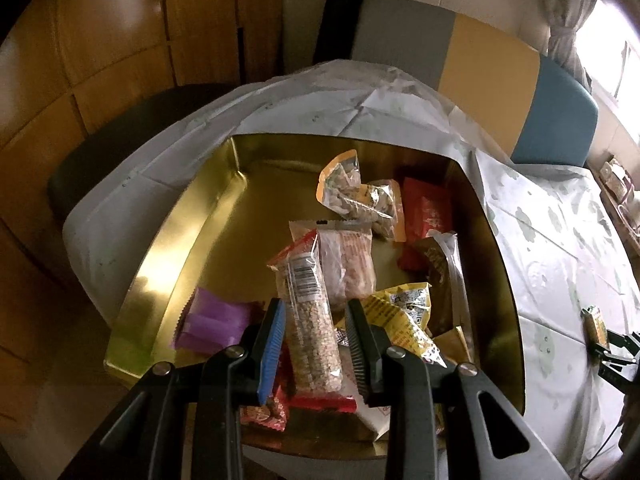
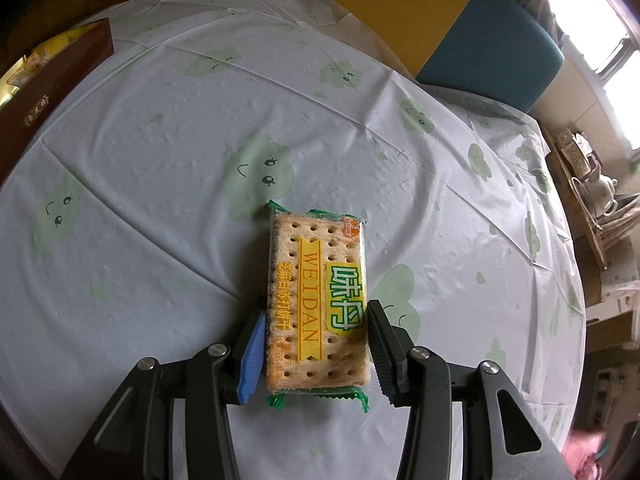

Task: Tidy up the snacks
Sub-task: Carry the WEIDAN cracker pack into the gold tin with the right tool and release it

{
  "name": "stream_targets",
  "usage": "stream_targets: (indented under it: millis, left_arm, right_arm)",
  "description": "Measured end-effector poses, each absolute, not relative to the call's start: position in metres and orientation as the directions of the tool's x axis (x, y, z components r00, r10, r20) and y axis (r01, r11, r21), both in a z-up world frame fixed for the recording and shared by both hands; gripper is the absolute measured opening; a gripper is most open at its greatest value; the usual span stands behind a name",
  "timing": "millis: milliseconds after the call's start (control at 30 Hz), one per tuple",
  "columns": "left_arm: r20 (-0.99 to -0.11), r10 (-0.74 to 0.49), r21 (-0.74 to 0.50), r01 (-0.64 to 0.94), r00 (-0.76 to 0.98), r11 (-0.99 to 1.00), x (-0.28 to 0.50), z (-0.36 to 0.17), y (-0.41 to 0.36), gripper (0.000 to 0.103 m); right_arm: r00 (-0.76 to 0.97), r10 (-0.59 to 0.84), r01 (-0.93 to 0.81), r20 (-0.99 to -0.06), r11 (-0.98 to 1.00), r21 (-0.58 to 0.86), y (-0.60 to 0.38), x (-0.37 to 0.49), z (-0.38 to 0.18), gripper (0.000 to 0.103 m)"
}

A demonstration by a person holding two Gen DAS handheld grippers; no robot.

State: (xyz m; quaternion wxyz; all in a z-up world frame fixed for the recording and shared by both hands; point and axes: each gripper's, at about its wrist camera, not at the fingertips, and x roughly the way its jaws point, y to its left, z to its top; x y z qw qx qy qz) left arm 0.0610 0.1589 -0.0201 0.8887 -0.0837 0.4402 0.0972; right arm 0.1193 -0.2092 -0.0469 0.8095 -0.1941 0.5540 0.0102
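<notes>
My left gripper (image 1: 316,344) is shut on a grain bar (image 1: 312,320) in a clear wrapper with a barcode, held over the gold tin tray (image 1: 192,216). Several snacks lie in the tray: a purple packet (image 1: 212,320), orange nut packets (image 1: 352,192), a red packet (image 1: 428,216), a yellow packet (image 1: 404,320). My right gripper (image 2: 316,348) is shut on a green-and-yellow cracker packet (image 2: 316,292) down at the tablecloth (image 2: 160,140). In the left wrist view, that right gripper (image 1: 612,354) and its cracker packet (image 1: 594,324) show at the far right, to the right of the tray.
The tray's brown outer wall (image 2: 60,76) shows at the table's far left in the right wrist view. A chair with a grey, yellow and blue back (image 1: 492,68) stands behind the table. A shelf with a teapot (image 2: 600,192) is at the right.
</notes>
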Motion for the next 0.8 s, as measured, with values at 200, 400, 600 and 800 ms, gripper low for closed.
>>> stream_targets:
  millis: [200,400,600,800]
  left_arm:
    - [-0.780,0.113,-0.049,-0.240,0.616,0.970,0.053,-0.012,0.158,0.031]
    - [-0.770,0.113,-0.053,-0.239,0.628,0.970,0.048,-0.009,0.159,0.031]
    - [-0.757,0.110,-0.072,-0.250,0.644,0.966,0.043,-0.004,0.170,0.031]
    - [-0.742,0.140,-0.080,-0.294,0.656,0.953,0.037,0.001,0.191,0.031]
  right_arm:
    - [0.386,-0.204,-0.224,-0.900,0.926,-0.306,-0.207,0.118,-0.047,0.047]
    - [0.382,-0.197,-0.217,-0.903,0.931,-0.295,-0.209,0.118,-0.047,0.046]
    - [0.355,-0.187,-0.212,-0.916,0.938,-0.274,-0.213,0.124,-0.047,0.046]
    - [0.365,-0.075,-0.173,-0.928,0.974,-0.147,-0.207,0.131,-0.020,0.045]
